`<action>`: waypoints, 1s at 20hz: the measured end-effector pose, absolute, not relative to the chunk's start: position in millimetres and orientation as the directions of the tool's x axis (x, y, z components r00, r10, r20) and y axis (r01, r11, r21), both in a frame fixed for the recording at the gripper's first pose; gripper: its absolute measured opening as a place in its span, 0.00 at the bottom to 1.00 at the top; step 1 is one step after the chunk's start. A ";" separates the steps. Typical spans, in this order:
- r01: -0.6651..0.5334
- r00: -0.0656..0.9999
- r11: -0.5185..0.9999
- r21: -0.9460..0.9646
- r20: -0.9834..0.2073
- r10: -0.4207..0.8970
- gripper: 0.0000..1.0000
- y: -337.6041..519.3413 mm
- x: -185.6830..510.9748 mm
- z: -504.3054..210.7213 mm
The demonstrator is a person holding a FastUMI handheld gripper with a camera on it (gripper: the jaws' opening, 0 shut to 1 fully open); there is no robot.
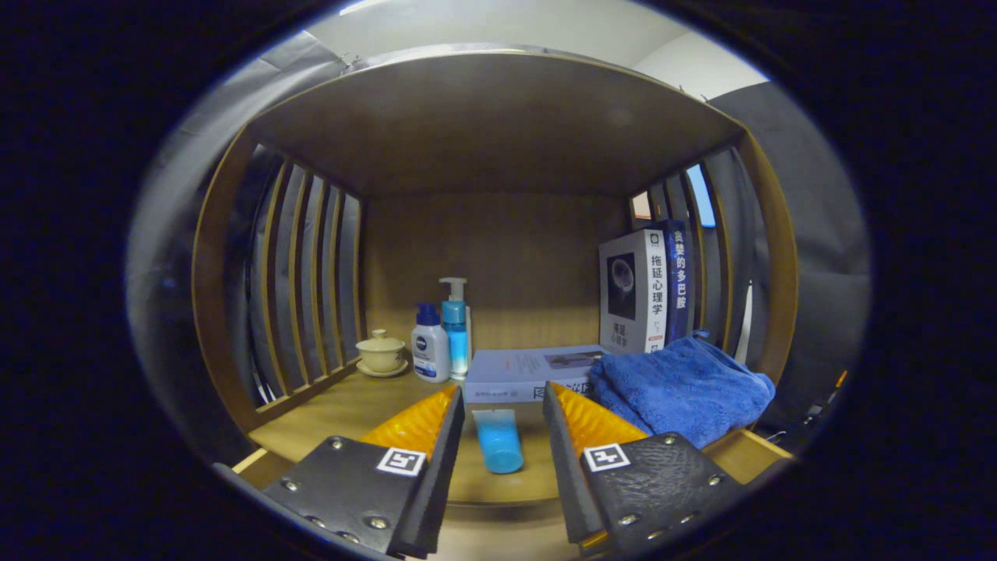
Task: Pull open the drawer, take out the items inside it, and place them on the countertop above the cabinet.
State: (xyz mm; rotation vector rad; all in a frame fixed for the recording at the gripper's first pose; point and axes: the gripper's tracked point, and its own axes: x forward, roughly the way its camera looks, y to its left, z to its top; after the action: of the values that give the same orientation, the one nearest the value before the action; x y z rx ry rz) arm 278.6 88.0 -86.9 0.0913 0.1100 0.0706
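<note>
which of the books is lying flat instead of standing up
The pale book lying flat just beyond the open gripper, beside the blue towel. The two other books stand upright against the right slatted side.

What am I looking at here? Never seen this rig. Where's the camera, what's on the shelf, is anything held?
No robot arm here: a person carries a handheld two-finger tool. The fisheye camera rides on it and looks forward along the fingers, the two wedge shapes at the bottom.

It faces an open wooden shelf with slatted sides. A small blue tube lies between the fingers, apart from both, so the tool is open and holds nothing. Beyond it lies a flat book, with a crumpled blue towel beside it and two upright books behind the towel. Further back on the other side stand a lidded cup on a saucer, a white bottle and a blue pump bottle.
</note>
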 end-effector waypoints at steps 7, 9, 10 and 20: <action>-0.068 0.991 0.993 0.095 -0.112 0.078 0.60 88.5 278.6 -88.6; -0.075 0.990 0.993 0.095 -0.109 0.085 0.60 89.4 278.6 -87.9; -0.075 0.990 0.992 0.096 -0.108 0.086 0.60 89.5 278.6 -87.9; -0.078 0.991 0.992 0.097 -0.105 0.088 0.59 89.2 278.2 -88.0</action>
State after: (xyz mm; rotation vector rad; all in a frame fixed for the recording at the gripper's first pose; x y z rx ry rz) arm 278.2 89.2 -88.0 0.0927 0.1092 0.0830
